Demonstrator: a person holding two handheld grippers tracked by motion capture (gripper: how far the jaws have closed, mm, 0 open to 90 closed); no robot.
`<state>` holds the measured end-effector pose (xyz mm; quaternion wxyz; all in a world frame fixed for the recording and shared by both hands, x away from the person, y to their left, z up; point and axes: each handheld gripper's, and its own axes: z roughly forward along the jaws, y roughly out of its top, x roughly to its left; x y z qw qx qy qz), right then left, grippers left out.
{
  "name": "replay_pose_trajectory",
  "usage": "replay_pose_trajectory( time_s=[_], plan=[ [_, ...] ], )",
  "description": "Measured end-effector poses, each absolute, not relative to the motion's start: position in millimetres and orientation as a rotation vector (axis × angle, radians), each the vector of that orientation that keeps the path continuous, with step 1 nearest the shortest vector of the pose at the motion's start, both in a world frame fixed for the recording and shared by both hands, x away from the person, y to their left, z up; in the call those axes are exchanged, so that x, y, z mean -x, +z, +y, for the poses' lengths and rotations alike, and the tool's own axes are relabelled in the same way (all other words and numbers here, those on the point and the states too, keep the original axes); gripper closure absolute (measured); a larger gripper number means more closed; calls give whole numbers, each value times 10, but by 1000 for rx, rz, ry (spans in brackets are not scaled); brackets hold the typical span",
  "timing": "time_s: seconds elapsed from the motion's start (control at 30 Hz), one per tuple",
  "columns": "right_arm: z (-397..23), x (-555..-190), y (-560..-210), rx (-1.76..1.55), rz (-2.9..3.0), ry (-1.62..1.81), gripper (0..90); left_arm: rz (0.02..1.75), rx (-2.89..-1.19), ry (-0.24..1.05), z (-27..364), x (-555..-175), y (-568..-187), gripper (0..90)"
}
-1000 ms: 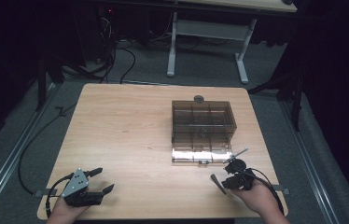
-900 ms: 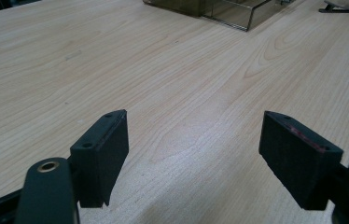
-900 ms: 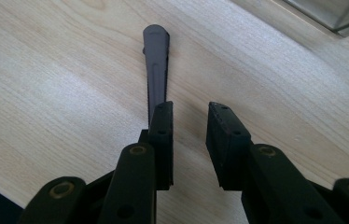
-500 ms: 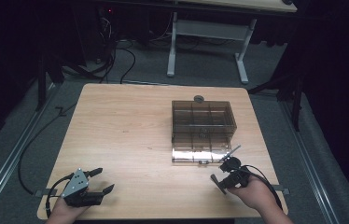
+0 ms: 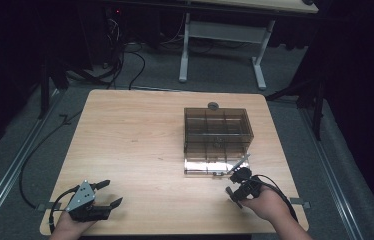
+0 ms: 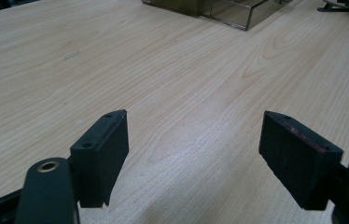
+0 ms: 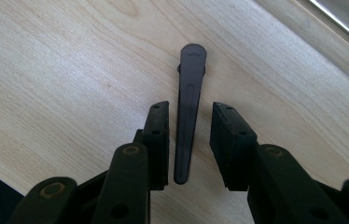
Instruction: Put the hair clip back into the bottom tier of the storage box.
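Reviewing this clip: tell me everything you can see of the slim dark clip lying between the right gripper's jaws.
The clip is a slim, dark grey, tapered piece, apparently plastic or metal, like a hair clip, with a rounded wide end and a small hinge nub near it. It lies flat on the wooden table, wide end pointing away from the right gripper, narrow end reaching back between the jaws. The jaws flank it with gaps on both sides, not touching.

Wooden table (image 5: 135, 140) bearing compartment box (image 5: 217, 135)

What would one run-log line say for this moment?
left gripper: open, over bare table | right gripper: open, jaws astride dark clip | clear box: untouched
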<state>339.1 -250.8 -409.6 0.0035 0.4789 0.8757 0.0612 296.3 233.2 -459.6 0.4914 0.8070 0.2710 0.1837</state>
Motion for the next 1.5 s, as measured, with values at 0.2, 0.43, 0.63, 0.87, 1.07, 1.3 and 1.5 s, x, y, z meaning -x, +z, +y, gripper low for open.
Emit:
replay_pose_trajectory(
  time_s=[0.2, 0.43, 0.63, 0.87, 1.07, 1.3, 1.5],
  plan=[
    [-2462, -3427, -4106, -1487, 2755, 157, 699, 658, -1960, 446, 2332, -2965, -4596, 245],
    [-2431, -3476, -4108, -1486, 2751, 138, 725, 655, -1961, 443, 2333, -2965, -4596, 246],
    [-2400, -3504, -4109, -1481, 2756, 122, 752, 654, -1959, 442, 2333, -2966, -4597, 245],
    [-2395, -3513, -4119, -1491, 2755, 111, 782, 655, -1960, 440, 2334, -2967, -4596, 245],
    [-2382, -3522, -4128, -1487, 2758, 111, 791, 655, -1959, 441, 2333, -2967, -4597, 245],
    [-2370, -3534, -4133, -1477, 2765, 101, 805, 654, -1959, 439, 2335, -2967, -4596, 245],
    [-2365, -3539, -4116, -1459, 2767, 92, 809, 655, -1959, 438, 2335, -2967, -4596, 245]
  ],
)
